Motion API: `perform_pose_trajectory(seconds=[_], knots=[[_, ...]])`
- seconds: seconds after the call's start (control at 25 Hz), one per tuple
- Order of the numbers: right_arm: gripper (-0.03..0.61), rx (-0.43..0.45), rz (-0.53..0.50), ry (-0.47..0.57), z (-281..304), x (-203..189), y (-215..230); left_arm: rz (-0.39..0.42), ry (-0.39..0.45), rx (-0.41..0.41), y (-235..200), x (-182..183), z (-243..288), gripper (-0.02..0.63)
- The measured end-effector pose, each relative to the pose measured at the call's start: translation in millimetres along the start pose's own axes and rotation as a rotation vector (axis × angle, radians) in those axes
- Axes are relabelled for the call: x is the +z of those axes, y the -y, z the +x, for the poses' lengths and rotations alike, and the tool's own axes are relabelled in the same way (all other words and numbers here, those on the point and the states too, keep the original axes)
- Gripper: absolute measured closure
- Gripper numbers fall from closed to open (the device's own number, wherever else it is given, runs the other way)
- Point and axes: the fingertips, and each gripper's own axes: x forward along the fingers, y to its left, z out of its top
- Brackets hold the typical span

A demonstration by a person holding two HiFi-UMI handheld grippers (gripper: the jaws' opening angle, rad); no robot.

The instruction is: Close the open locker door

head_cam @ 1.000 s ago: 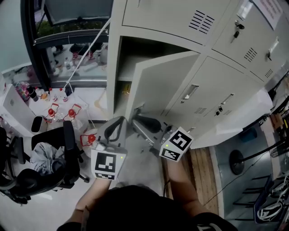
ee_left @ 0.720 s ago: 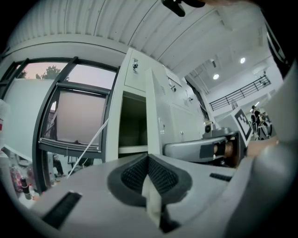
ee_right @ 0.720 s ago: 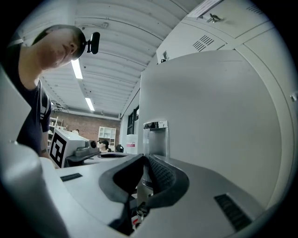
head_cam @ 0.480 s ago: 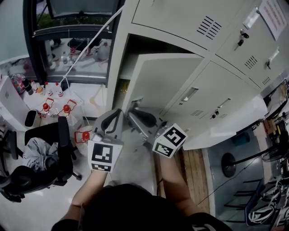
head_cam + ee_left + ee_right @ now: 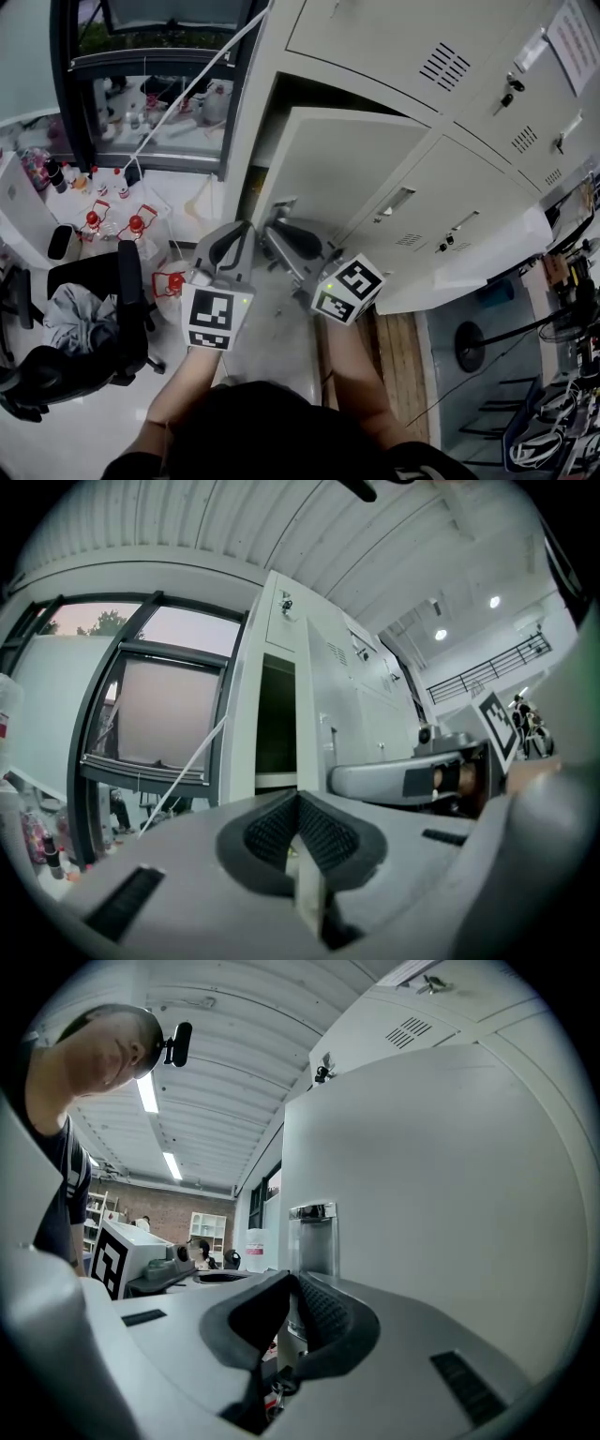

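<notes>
**A:** Start close in. How do the claws stand?

**B:** The right claw (image 5: 289, 1286) has its pads pressed together with nothing between them. The left claw (image 5: 298, 803) is the same, closed up and empty.

**A:** And the door?

**B:** The locker door (image 5: 450, 1194) is straight ahead of the right claw, and its face fills the space in front and to the right. The chrome latch (image 5: 312, 1237) sits just past the tips. I can't tell if the tips touch the panel.

**A:** What changed in the last second?

**B:** The door has swung in toward the cabinet, and both claws have followed it forward. The dark locker opening (image 5: 277, 719), ahead of the left claw, looks narrower than it did.

**A:** Meaning?

**B:** I'd say closing is under way but not finished, because a gap is still there. Another steady push from the right claw should seat it. Farther off, left of the left claw, is the window (image 5: 159, 705).
</notes>
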Motion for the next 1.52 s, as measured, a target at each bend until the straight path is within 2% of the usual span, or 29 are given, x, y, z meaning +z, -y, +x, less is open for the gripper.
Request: perform_pose_trajectory(seconds=[1.52], knots=[[0.545, -0.1, 0.002, -0.012, 38.1, -3.5, 32.7, -0.002, -0.001, 0.055, -41.1, -4.8, 17.3, 0.612]])
